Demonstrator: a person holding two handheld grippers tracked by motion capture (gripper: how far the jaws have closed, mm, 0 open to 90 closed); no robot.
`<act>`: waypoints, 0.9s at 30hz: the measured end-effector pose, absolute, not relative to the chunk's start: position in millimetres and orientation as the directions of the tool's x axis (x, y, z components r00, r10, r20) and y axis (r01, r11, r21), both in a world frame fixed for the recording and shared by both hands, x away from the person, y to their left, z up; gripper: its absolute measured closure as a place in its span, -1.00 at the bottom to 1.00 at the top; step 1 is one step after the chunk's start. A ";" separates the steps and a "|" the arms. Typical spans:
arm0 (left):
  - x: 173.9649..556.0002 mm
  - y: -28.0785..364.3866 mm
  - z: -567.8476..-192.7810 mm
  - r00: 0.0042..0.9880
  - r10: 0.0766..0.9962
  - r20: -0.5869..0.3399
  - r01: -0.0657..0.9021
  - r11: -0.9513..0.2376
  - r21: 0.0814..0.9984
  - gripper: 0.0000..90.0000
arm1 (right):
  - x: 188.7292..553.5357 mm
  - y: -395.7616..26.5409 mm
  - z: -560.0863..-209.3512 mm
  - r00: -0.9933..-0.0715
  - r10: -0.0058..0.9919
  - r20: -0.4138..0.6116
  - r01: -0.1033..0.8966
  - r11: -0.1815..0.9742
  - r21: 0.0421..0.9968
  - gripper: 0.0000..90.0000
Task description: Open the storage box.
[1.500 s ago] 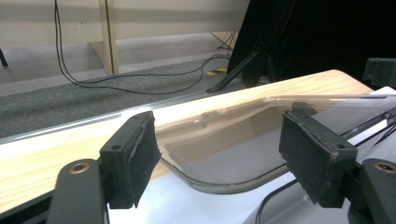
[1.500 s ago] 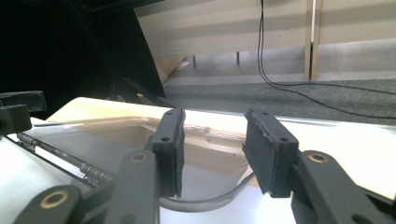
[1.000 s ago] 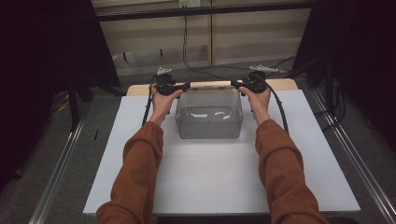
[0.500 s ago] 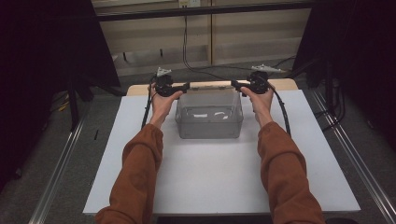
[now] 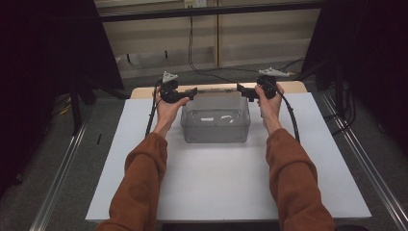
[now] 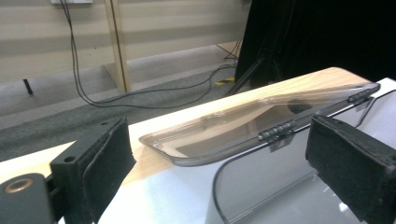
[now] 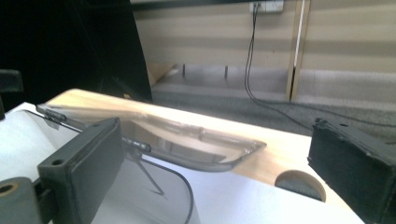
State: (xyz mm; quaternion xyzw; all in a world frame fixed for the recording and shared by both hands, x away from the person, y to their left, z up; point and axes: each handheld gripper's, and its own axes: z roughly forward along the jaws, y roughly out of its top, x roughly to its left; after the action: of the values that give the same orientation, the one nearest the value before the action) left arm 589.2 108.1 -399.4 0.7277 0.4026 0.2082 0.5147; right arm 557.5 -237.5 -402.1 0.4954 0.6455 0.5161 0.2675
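A clear plastic box point(image 5: 215, 126) stands on the white table top point(image 5: 216, 183), with something small and white point(image 5: 208, 119) inside. Its hinged lid point(image 5: 216, 92) is folded back flat over the wooden strip behind it. My left gripper point(image 5: 194, 91) sits at the lid's left end and my right gripper point(image 5: 239, 88) at its right end. Both have just been opening. In the left gripper view the lid point(image 6: 243, 126) lies between the wide jaws of the left gripper point(image 6: 219, 140), untouched by the pads. The right gripper point(image 7: 219, 140) likewise straddles the lid point(image 7: 187, 135) without contact.
A wooden board point(image 5: 144, 91) edges the table's far side, with a round cut-out point(image 7: 299, 183) near my right gripper. Cables point(image 5: 192, 53) run over the floor behind. Metal rails point(image 5: 62, 178) flank the table. The white top in front of the box is bare.
Both pairs of jaws have spread wider around the lid's ends. The hands have stayed almost in place, and the lid lies flat behind the box.
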 end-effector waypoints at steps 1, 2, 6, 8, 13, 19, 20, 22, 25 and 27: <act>588.2 107.6 -399.4 0.591 0.799 -0.112 0.366 -0.142 0.920 -0.85 | 556.4 -237.5 -402.0 -0.365 0.916 0.168 0.350 -0.032 0.936 -0.95; 587.2 107.2 -399.0 0.596 0.797 -0.102 0.360 -0.151 0.921 -0.85 | 555.5 -237.5 -401.9 -0.363 0.917 0.165 0.344 -0.032 0.939 -0.95; 582.6 106.0 -397.9 0.610 0.787 -0.089 0.342 -0.160 0.926 -0.90 | 551.7 -237.5 -401.5 -0.360 0.923 0.137 0.322 -0.015 0.947 -0.95; 577.7 104.2 -397.4 0.599 0.798 -0.071 0.324 -0.161 0.932 -0.93 | 549.3 -237.5 -401.0 -0.361 0.924 0.128 0.312 -0.010 0.950 -0.95; 570.6 105.5 -397.3 0.608 0.787 -0.103 0.320 -0.124 0.939 -0.93 | 543.6 -235.2 -398.4 -0.366 0.925 0.105 0.286 0.004 0.958 -0.97; 561.6 107.4 -397.6 0.623 0.779 -0.077 0.274 -0.125 0.953 -0.94 | 535.3 -231.6 -394.3 -0.370 0.926 0.076 0.260 0.024 0.965 -0.98; 559.9 107.4 -397.3 0.623 0.778 -0.079 0.269 -0.119 0.956 -0.94 | 533.6 -231.2 -393.9 -0.371 0.926 0.074 0.255 0.025 0.967 -0.98; 556.3 109.0 -395.4 0.629 0.774 -0.075 0.258 -0.118 0.959 -0.93 | 529.8 -231.0 -393.8 -0.376 0.924 0.069 0.248 0.029 0.968 -0.98; 551.5 109.8 -395.4 0.631 0.773 -0.068 0.253 -0.122 0.960 -0.92 | 525.4 -229.9 -394.6 -0.375 0.926 0.047 0.248 0.052 0.967 -0.98; 548.2 110.6 -396.3 0.643 0.763 -0.073 0.242 -0.113 0.964 -0.92 | 521.7 -229.3 -395.1 -0.380 0.924 0.050 0.239 0.046 0.970 -0.98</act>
State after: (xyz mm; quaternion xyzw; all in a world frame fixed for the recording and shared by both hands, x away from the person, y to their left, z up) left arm 548.2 110.6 -396.3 0.7093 0.3543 0.2306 0.5641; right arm 521.7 -229.3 -395.1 0.4508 0.6450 0.5231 0.3271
